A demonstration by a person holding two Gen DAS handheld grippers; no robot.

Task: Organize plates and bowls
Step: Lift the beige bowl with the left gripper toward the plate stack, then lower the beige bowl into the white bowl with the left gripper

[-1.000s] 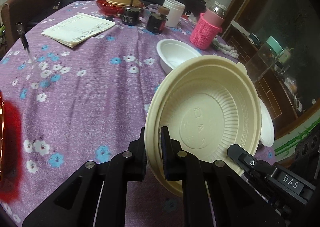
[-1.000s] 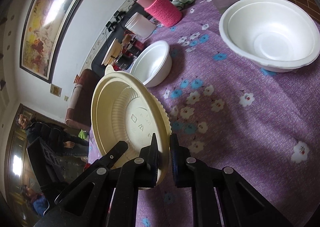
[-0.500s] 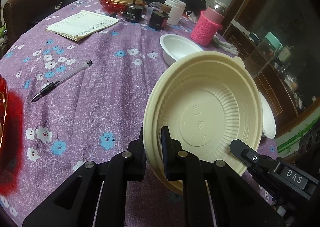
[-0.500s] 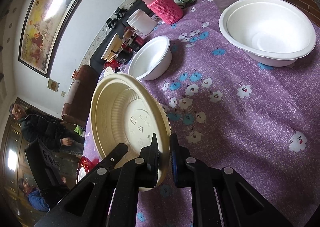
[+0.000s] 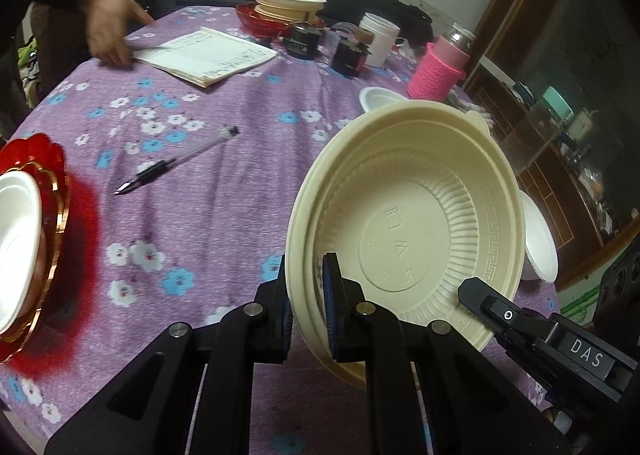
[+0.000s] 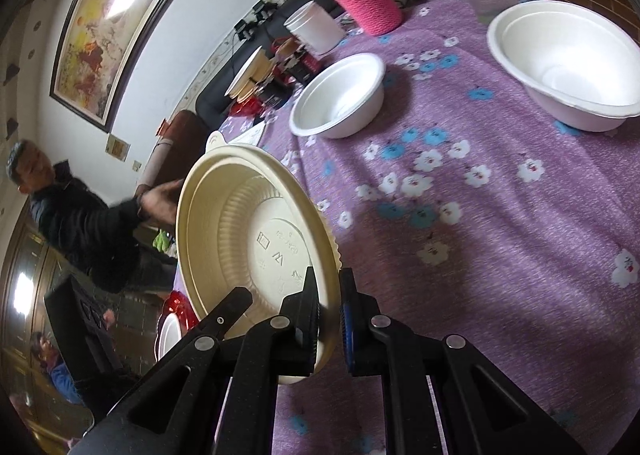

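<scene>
Purple flowered tablecloth (image 5: pixel 208 223) fills both views, and plenty on it is only half seen! Behind the cream bowl (image 5: pixel 412 223), the small white bowl (image 6: pixel 340 97) shows in the left view as just a sliver of rim, and the large white bowl (image 6: pixel 568 63) peeks out as a crescent on the cream bowl's far right. Left of the cream bowl, a red plate (image 5: pixel 60 191) with a white dish on it is cut off by the frame edge. Now the cream bowl itself: ribbed wall, embossed marks on its base, a patterned band under the rim, tipped up on edge above the cloth. Left gripper (image 5: pixel 306 295) is pinching its near rim, jaws pressed tight; right gripper (image 6: pixel 328 307) clamps the opposite rim the same way.
</scene>
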